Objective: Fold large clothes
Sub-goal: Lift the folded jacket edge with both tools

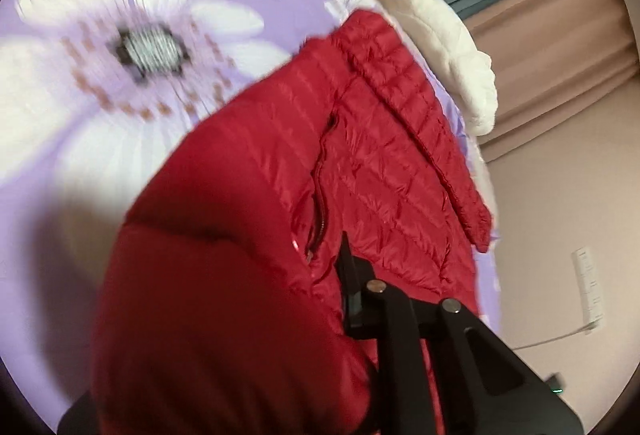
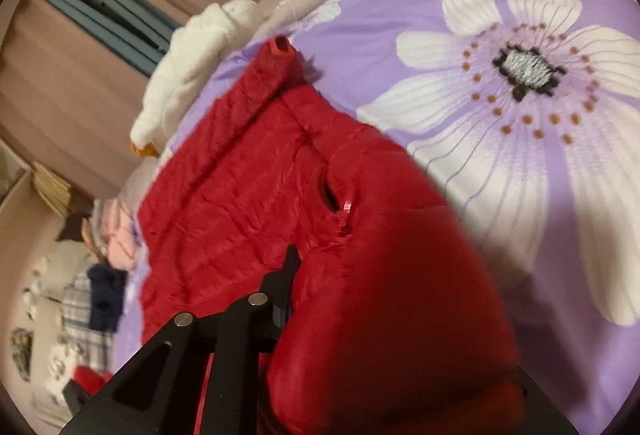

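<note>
Bed: purple cover point(image 2: 400, 3) with big white flowers, filling most of both views; a curtain hangs beyond its far edge.
Jacket: a red quilted puffer point(image 1: 380, 163) spread on the cover, one sleeve lying along its far side near the bed's edge; the near part is bunched up close to each camera and blurred.
White plush: a soft white thing point(image 1: 452, 47) with an orange tip on the bed's far edge, just beyond the jacket.
Clothes pile: pink, navy and checked pieces point(image 2: 104, 275) at the far left in the right wrist view, apart from the jacket.
Left gripper: point(image 1: 348, 275) jaws pressed together on a fold of the jacket near the pocket zip point(image 1: 322, 203); the fabric billows over one finger and hides it.
Right gripper: point(image 2: 290, 275) jaws nearly together, pinching the jacket edge beside the other pocket opening; only one finger shows, the other is under cloth.
Handling: likely light, puffy and springy, with a slick shell, so a thin pinch may slip and folds will tend to spring open.
Where to hold: I judge seams, hem or the zip edges best, where layers are firm, with both grips kept level.
</note>
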Motion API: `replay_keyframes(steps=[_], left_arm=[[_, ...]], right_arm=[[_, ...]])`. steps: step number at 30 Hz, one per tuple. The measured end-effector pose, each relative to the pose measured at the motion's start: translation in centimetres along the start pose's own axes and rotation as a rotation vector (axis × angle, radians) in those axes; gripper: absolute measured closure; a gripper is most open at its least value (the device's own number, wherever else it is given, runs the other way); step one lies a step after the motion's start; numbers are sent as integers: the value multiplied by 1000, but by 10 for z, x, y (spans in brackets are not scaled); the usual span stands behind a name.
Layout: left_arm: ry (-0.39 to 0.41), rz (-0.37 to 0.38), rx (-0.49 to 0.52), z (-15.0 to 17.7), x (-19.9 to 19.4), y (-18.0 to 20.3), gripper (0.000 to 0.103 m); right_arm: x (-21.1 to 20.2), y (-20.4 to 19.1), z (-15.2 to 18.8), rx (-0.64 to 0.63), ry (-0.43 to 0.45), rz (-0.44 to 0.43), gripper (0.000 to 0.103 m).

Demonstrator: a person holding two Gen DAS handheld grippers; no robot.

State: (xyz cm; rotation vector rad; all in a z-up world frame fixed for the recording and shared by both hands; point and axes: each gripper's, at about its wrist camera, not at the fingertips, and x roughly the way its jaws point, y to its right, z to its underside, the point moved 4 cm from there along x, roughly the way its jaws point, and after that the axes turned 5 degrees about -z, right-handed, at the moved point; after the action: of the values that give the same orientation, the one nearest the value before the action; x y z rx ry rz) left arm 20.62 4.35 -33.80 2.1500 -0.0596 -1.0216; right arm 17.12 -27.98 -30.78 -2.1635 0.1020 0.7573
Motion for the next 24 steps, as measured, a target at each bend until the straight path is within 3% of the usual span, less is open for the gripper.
replay_keyframes(steps=[5, 8, 16, 24], left_arm=[[130, -21, 107, -6, -46, 26, 89], [196, -22, 146, -12, -68, 39, 89], [289, 57, 184, -21, -124, 60, 89], [305, 67, 207, -9, -143, 64, 88]], right_arm=[[-49, -48, -4, -180, 103, 6, 85], [-73, -70, -8, -223, 140, -21, 85], [-127, -96, -18, -241, 231, -106, 85], [-132, -93, -18, -236, 239, -82, 85]])
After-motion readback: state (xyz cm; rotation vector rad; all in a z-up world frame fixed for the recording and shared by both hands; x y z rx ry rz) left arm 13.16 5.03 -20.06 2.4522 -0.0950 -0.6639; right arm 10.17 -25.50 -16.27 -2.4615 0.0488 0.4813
